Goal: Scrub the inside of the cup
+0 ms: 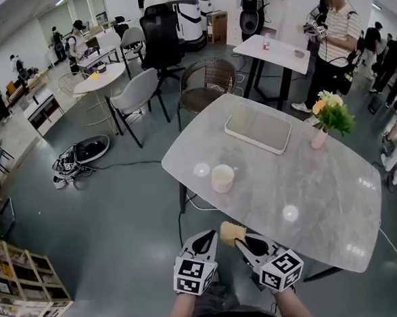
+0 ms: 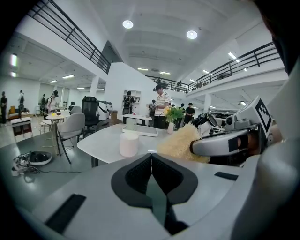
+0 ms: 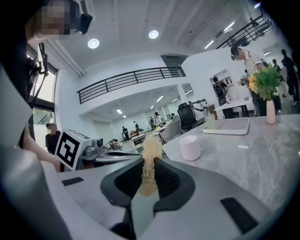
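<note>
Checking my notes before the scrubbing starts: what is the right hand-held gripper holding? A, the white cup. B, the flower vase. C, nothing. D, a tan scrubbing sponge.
D: the right gripper view shows the right hand-held gripper with its jaws closed on the tan scrubbing sponge, while the white cup stands free on the table.

Grey marbled surface: extends ahead of the right gripper. Flat rectangular tray: on the surface, well ahead. Vase of flowers: ahead and right, near the edge. Brown chair: beyond the tray.
</note>
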